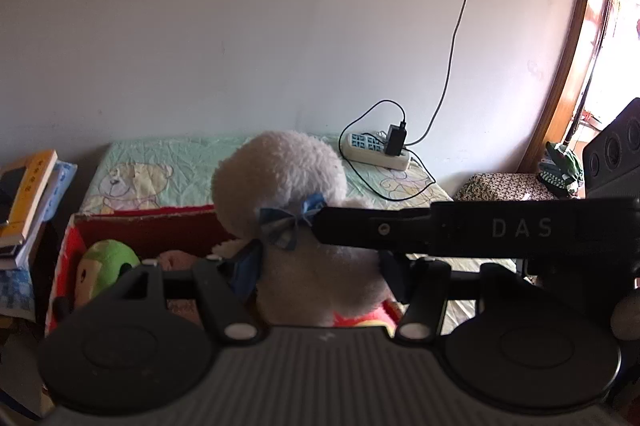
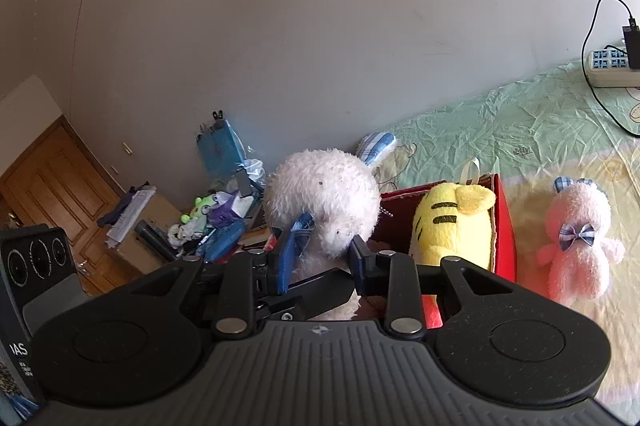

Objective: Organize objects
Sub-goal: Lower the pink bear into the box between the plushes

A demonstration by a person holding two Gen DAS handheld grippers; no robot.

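Note:
A white fluffy plush (image 1: 280, 170) with a blue bow hangs over an open red box (image 1: 140, 222) on the bed. My left gripper (image 1: 320, 270) is shut on its body, with a blue pad on each side. In the right wrist view my right gripper (image 2: 324, 258) is shut on the same plush (image 2: 324, 198) at the neck, by the bow. A black finger (image 1: 360, 230) of the right gripper reaches in from the right. The red box (image 2: 506, 226) holds a yellow striped plush (image 2: 452, 226) and a green plush (image 1: 104, 262). A pink plush (image 2: 576, 238) lies on the sheet to the box's right.
A power strip (image 1: 376, 146) with a charger and cables lies on the bed by the wall. Stacked books (image 1: 24, 194) stand left of the box. Cluttered cardboard boxes (image 2: 152, 226) and a wooden door (image 2: 52, 186) are further left. A doorway (image 1: 592, 46) opens at the right.

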